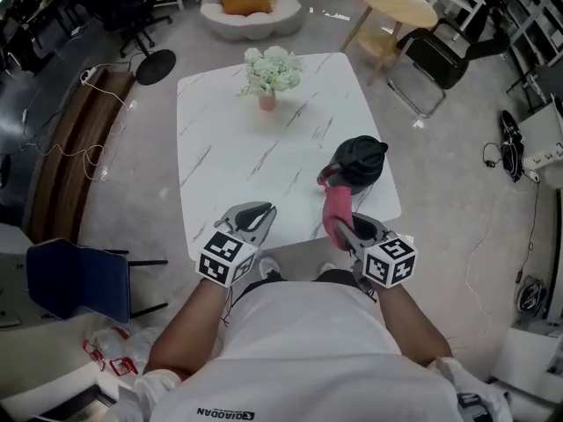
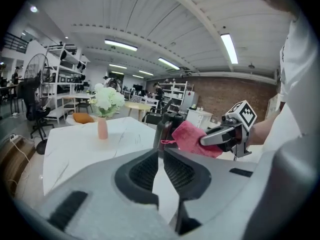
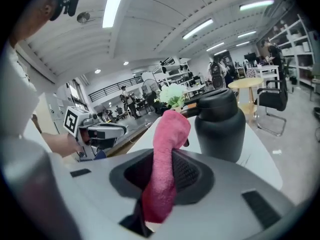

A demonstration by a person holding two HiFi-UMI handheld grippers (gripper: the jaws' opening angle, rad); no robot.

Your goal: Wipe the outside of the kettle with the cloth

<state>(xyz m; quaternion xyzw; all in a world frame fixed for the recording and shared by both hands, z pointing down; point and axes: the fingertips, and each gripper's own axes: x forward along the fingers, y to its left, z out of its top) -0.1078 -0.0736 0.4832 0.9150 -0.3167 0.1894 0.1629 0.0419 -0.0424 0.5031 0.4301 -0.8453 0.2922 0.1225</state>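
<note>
A black kettle stands near the right front edge of the white marble table. My right gripper is shut on a pink cloth, which stands up out of the jaws just in front of the kettle, close to its side. In the right gripper view the cloth fills the jaws and the kettle sits just beyond. My left gripper hovers at the table's front edge, left of the kettle. Its jaws stand a narrow slit apart with nothing between them.
A pink vase of white flowers stands at the far middle of the table. A blue chair is on the floor at the left. A black folding chair and a round wooden table are at the far right.
</note>
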